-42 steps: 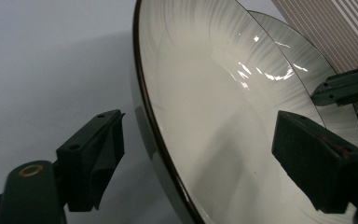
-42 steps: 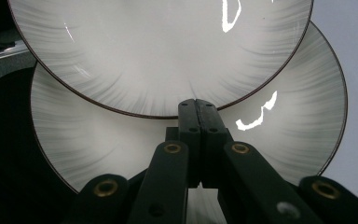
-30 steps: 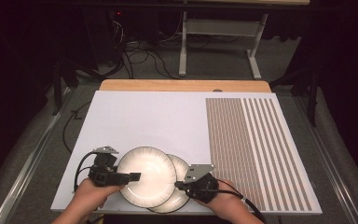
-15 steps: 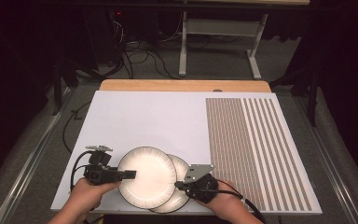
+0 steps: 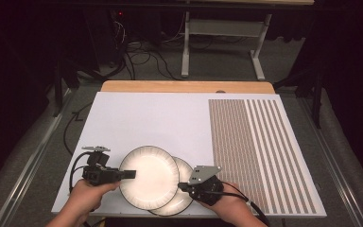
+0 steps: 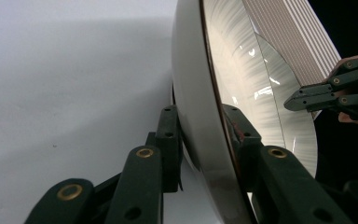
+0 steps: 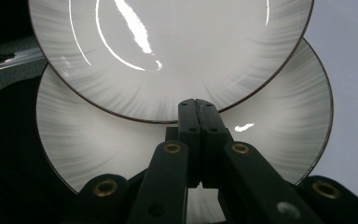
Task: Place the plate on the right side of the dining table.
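Gripping the top plate (image 5: 149,176) by its left rim, the left gripper (image 5: 127,174) has its jaws clamped either side of the edge. Right gripper (image 5: 185,186) pressed closed, empty, tips over the lower plate (image 5: 184,196) near the table's (image 5: 170,123) front edge. Versus a second ago: top plate shifted slightly leftward, exposing more of the lower one; separation seems underway

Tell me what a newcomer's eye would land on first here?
Two overlapping white plates at the near edge of the table: the upper plate is clamped at its left rim by the left gripper. The right gripper, jaws shut, rests over the lower plate. Brown stripes cover the table's right side.
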Tool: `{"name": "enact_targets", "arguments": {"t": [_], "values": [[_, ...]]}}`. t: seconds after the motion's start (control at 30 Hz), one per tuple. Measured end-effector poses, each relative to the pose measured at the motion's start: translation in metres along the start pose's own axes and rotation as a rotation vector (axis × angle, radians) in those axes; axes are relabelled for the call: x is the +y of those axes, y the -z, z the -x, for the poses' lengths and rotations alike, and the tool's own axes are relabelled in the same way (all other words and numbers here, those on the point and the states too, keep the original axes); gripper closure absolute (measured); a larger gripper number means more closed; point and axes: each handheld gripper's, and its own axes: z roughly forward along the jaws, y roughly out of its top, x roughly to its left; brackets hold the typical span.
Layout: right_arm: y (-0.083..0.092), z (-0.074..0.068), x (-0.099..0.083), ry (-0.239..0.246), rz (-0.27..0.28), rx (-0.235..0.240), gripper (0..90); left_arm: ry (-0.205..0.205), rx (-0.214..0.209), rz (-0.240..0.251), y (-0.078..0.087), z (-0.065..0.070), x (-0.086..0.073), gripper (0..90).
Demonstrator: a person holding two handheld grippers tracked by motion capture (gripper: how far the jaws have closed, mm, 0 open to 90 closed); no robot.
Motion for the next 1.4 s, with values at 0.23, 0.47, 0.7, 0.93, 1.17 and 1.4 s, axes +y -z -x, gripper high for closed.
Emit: {"name": "enact_targets", "arguments": {"t": [0.23,0.47,0.7,0.93,1.17,1.4], "values": [[0.006,0.002,0.000,-0.018,0.022,-0.012,90.0,-0.032,0.002,0.030,-0.001,0.006,0.003,76.2],[0.010,0.005,-0.001,-0.032,0.041,-0.022,90.0,-0.058,-0.011,0.058,-0.001,0.011,0.003,78.0],[0.016,0.009,-0.003,-0.052,0.050,-0.031,89.5,-0.121,-0.011,0.099,0.001,0.018,0.003,79.7],[0.023,0.015,-0.006,-0.070,0.068,-0.047,88.7,-0.176,0.020,0.155,0.007,0.019,0.003,80.2],[0.032,0.022,-0.009,-0.091,0.091,-0.076,87.7,-0.217,0.045,0.201,0.010,0.020,0.003,80.3],[0.041,0.028,-0.012,-0.108,0.112,-0.096,87.2,-0.255,0.070,0.244,0.009,0.018,0.007,80.3]]}}
